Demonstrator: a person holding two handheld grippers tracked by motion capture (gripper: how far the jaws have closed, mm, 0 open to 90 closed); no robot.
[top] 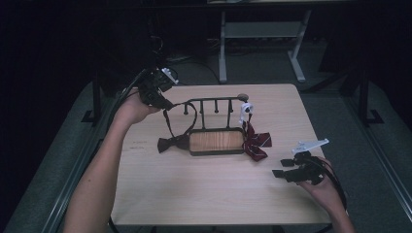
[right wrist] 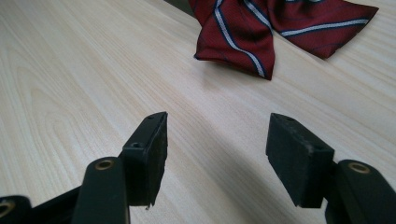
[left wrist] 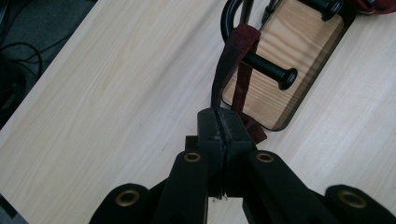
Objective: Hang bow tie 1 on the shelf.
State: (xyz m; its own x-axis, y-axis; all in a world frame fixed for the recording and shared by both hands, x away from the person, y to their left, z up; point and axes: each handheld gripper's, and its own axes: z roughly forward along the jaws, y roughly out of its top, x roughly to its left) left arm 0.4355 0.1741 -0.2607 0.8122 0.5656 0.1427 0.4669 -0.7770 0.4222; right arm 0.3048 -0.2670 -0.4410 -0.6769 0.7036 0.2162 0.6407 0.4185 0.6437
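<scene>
Jaws clamped tight on your left gripper (left wrist: 223, 133), you're pinching the dark red strap (left wrist: 229, 70) running ahead of them over the black rack (left wrist: 261, 65), while your right gripper (right wrist: 217, 149) gapes with nothing between, striped bow tie (right wrist: 275, 28) lying ahead.

Rack (top: 214, 121) blocks centre; front tabletop (top: 204, 189) free.
</scene>
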